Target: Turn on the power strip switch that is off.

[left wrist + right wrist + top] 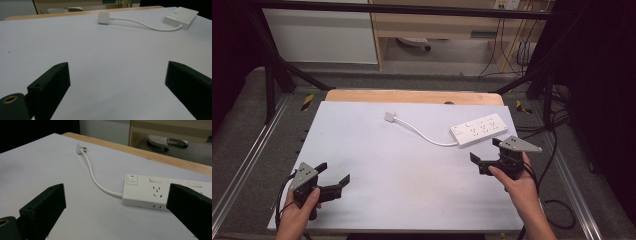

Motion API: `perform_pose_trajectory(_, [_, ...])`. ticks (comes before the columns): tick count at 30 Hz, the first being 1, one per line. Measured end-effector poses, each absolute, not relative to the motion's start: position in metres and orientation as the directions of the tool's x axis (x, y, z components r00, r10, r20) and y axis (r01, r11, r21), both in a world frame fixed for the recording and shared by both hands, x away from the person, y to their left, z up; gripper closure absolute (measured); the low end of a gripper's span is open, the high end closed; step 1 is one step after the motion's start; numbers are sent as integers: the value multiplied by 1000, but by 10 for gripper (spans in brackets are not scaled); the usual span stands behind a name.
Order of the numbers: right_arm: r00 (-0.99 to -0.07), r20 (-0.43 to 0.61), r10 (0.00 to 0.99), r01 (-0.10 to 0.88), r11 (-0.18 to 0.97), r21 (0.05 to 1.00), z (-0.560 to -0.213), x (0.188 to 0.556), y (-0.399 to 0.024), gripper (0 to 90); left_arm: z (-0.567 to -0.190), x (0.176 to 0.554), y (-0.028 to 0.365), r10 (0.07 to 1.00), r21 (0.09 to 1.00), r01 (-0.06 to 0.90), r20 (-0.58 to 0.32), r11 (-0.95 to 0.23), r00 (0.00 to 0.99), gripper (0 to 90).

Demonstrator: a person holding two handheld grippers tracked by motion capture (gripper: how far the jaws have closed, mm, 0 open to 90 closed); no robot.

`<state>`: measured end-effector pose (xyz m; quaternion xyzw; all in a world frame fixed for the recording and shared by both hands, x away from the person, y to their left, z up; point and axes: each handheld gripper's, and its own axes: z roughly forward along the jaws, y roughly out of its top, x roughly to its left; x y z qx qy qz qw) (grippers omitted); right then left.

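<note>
Room: dark surround, black frame rails on a grey floor, a pale wooden cabinet beyond the far edge. Tabletop (377,165) is wood covered by a white sheet, with a strip of bare wood along the far side.

White power strip (479,129) lies flat at the far right of the tabletop, angled, sockets facing up. In the right gripper view its switch end with a red mark is visible (160,192). Its short white cord (424,135) curves left and toward the far side, ending in a white plug (390,117) lying on the sheet near the middle.

Left claw (334,172): held in the left hand (299,212) at the near left corner, jaws spread wide over bare sheet, nothing between them.

Right claw (486,151): held in the right hand (522,187) at the right side, just beside the near edge of the power strip, jaws spread wide, gripping nothing. Not touching the strip as far as I can tell.
</note>
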<state>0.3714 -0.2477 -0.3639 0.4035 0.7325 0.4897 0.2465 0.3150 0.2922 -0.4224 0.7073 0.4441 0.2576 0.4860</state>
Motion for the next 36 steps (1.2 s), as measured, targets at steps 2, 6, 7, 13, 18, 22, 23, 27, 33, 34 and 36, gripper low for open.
perform_pose_trajectory(2, [-553, 39, 832, 349, 189, 918, -361, 374, -247, 33, -422, 315, 292, 877, 916, 376, -62, -140, 476, 61])
perform_pose_trajectory(6, [-553, 42, 832, 349, 186, 918, -355, 379, -246, 38, -422, 314, 292, 876, 916, 376, -63, -140, 478, 61])
perform_pose_trajectory(7, [-554, 41, 831, 348, 187, 919, -354, 380, -247, 41, -422, 314, 292, 876, 916, 376, -62, -140, 479, 61])
perform_pose_trajectory(13, [-547, 44, 836, 343, 176, 923, -349, 387, -250, 42, -422, 314, 292, 874, 917, 375, -64, -139, 481, 61])
perform_pose_trajectory(18, [-540, 56, 840, 351, 164, 922, -348, 392, -254, 44, -422, 314, 292, 874, 916, 376, -65, -139, 482, 61])
perform_pose_trajectory(22, [-535, 76, 842, 356, 142, 924, -347, 398, -258, 44, -422, 314, 292, 874, 915, 377, -63, -143, 483, 61])
perform_pose_trajectory(23, [-533, 83, 842, 358, 136, 924, -346, 399, -259, 44, -422, 313, 293, 873, 915, 376, -63, -143, 484, 61])
perform_pose_trajectory(27, [-523, 79, 849, 359, 135, 924, -343, 404, -262, 44, -423, 314, 292, 872, 915, 377, -62, -145, 485, 61])
perform_pose_trajectory(33, [-511, 78, 856, 359, 131, 924, -337, 412, -265, 52, -423, 313, 292, 873, 914, 378, -61, -146, 484, 62])
perform_pose_trajectory(34, [-510, 82, 856, 363, 128, 923, -337, 413, -265, 52, -422, 313, 292, 873, 914, 379, -61, -146, 484, 61])
perform_pose_trajectory(36, [-506, 86, 858, 367, 123, 922, -337, 417, -265, 52, -423, 313, 293, 875, 913, 381, -63, -144, 481, 61])
